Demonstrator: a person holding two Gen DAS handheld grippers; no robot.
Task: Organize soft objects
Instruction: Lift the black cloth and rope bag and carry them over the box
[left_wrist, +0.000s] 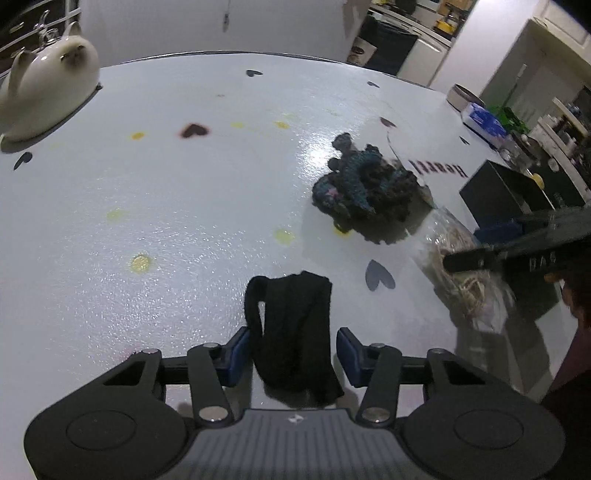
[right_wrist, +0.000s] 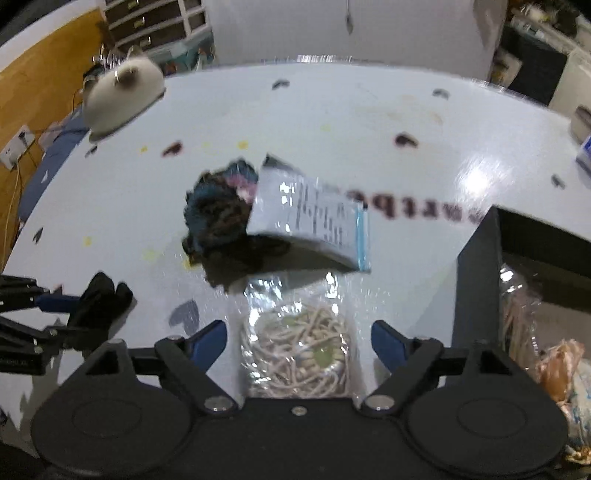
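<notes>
Black knit cloth (left_wrist: 291, 332) lies on the white bench (left_wrist: 147, 203), between the spread fingers of the left tool (left_wrist: 291, 356), ungripped; right tool (right_wrist: 299, 339) likewise wide open, straddling a clear bag of cord (right_wrist: 295, 354), not clamped; dark crocheted bundle (left_wrist: 365, 188) sits just beyond; black box (right_wrist: 476, 280) stands at right.

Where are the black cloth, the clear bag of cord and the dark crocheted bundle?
black cloth (left_wrist: 291, 332), left wrist view, middle of the folded fabric between the fingers.
clear bag of cord (right_wrist: 295, 354), right wrist view, on the coiled cord inside.
dark crocheted bundle (left_wrist: 365, 188), left wrist view, centre of the yarn heap.
</notes>
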